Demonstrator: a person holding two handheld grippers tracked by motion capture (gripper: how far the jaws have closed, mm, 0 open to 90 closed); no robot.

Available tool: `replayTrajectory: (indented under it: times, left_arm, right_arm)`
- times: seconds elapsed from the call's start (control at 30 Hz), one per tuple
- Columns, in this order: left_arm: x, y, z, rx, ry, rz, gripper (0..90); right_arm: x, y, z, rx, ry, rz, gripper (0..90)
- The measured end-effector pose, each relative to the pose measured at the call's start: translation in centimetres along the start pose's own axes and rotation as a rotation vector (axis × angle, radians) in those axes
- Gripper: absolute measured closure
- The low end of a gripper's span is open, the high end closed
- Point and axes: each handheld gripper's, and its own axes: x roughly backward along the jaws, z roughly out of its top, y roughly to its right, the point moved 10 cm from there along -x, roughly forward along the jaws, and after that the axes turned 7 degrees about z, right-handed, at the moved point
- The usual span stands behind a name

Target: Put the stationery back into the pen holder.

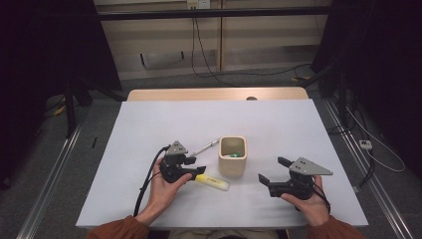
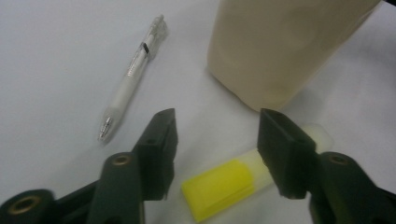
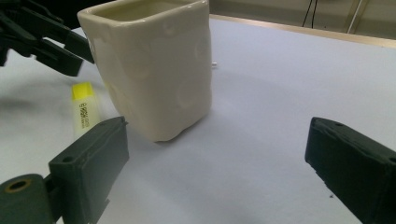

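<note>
Beside cup (image 1: 232, 156), left tool (image 2: 217, 135) half-open astride highlighter (image 2: 224, 186), not gripping; right tool (image 3: 215, 158) wide open, empty.

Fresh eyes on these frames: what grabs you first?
The cream square cup at the table's centre, something green inside. Just left of it, the left gripper straddles a yellow highlighter lying flat, pads not clearly on it; a white pen lies beyond. The right gripper hovers open, right of the cup.

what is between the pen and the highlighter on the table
Bare white table, plus one black finger of the left hand-held gripper, in the left gripper view. Pen and highlighter lie apart.
</note>
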Motion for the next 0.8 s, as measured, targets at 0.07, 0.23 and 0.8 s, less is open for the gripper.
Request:
replayTrajectory:
  times: [0.07, 0.23, 0.8]
  left_arm:
    - [-0.1, 0.0, -0.1, 0.013, -0.001, -0.015, 56.3]
    - [0.0, -0.4, 0.0, 0.017, 0.012, -0.017, 78.3]
    - [-2.1, -1.2, -1.8, -0.038, -0.098, 0.025, 90.0]
  right_arm:
    - [-0.1, 0.0, -0.1, 0.001, -0.007, -0.002, 5.7]
    - [-0.2, -0.2, -0.2, 0.005, -0.015, 0.005, 4.7]
    - [-0.2, -0.2, -0.4, 0.018, -0.022, -0.003, 5.6]
